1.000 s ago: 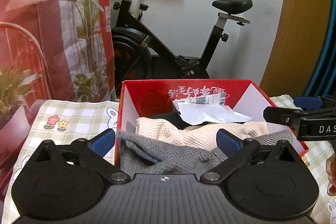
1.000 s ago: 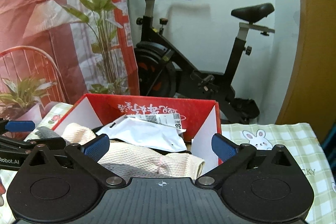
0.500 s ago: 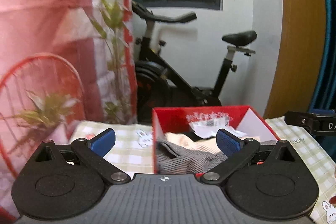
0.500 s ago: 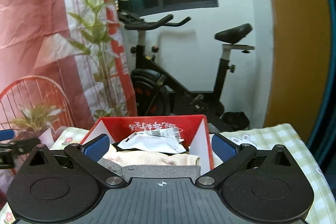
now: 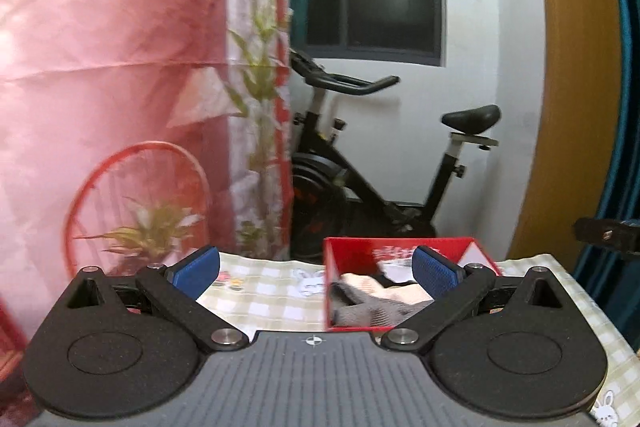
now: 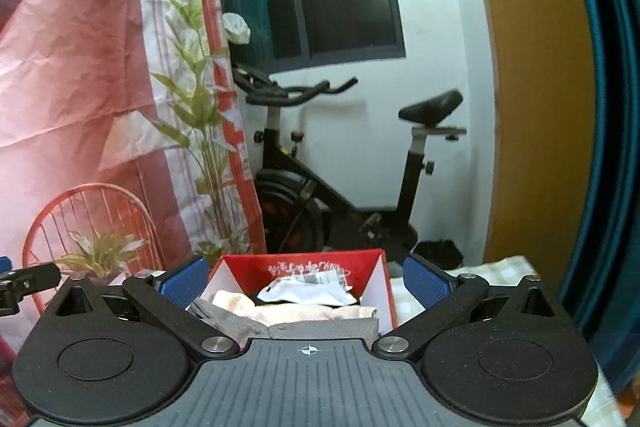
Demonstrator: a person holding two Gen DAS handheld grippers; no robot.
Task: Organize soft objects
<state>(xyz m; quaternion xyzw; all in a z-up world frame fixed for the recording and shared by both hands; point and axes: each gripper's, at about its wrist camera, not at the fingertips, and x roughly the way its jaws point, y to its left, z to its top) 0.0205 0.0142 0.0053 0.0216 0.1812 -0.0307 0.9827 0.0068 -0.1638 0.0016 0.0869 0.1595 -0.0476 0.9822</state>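
Observation:
A red cardboard box (image 5: 349, 254) (image 6: 244, 268) stands on the checked tablecloth (image 5: 272, 291). It holds a grey knitted cloth (image 5: 366, 311) (image 6: 320, 327) at the front, a cream cloth (image 5: 358, 279) (image 6: 280, 311) behind it, and a white plastic packet (image 5: 394, 269) (image 6: 306, 291) at the back. My left gripper (image 5: 316, 273) is open and empty, well back from the box and to its left. The right gripper (image 6: 306, 281) is also open and empty, set back and centred on the box. Each gripper shows at the edge of the other's view.
A black exercise bike (image 5: 360, 187) (image 6: 320, 203) stands behind the table against the white wall. A pink printed backdrop with plants (image 5: 100, 67) hangs at the left. A yellow panel (image 6: 532, 87) and blue curtain (image 6: 612, 107) are on the right.
Both grippers have pulled back and risen away from the box, which now looks smaller and farther off. The left one has also shifted to the left. Both stayed open.

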